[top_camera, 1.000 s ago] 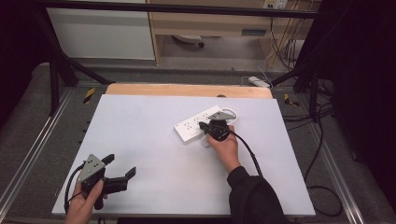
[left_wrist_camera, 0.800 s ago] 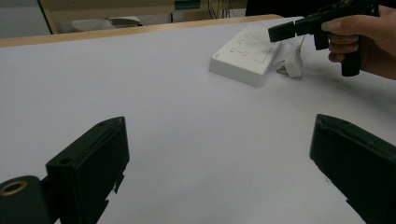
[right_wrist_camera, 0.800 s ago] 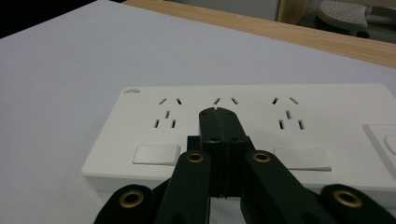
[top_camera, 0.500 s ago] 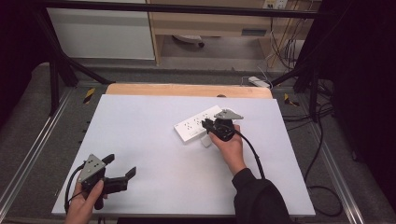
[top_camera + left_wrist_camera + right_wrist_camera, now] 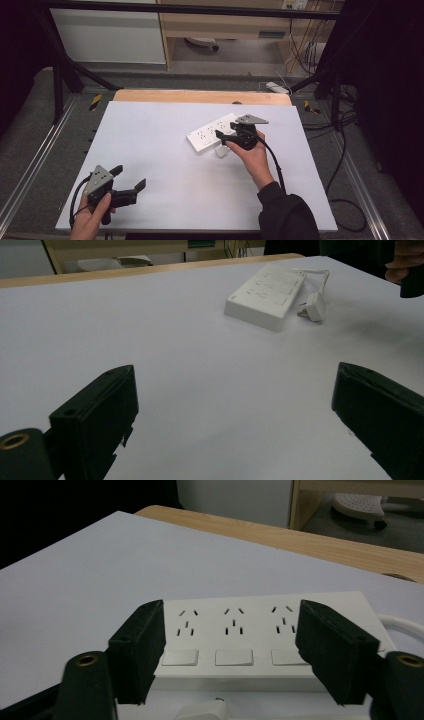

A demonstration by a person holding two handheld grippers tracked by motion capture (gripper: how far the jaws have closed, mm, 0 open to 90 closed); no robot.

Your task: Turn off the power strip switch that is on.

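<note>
The right gripper (image 5: 226, 139), jaws just opened and empty, hovers above the white plug (image 5: 222, 151) lying beside the power strip (image 5: 212, 132) mid-table, seemingly released there, while the left gripper (image 5: 131, 179) idles open near the front edge

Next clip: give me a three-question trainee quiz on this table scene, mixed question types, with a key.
1. True or false: the white plug is pushed into a socket of the power strip.
2. Multiple choice: the right gripper is (a) clamped on the plug, (b) open above the near edge of the power strip, (c) lying flat on the table.
3. Short answer: what is between the jaws of the left gripper?

Key
1. False: it lies loose on the table beside the strip.
2. b; its jaws have just been opening, with nothing pressed between them.
3. Nothing; they stand wide open over bare table.
</note>
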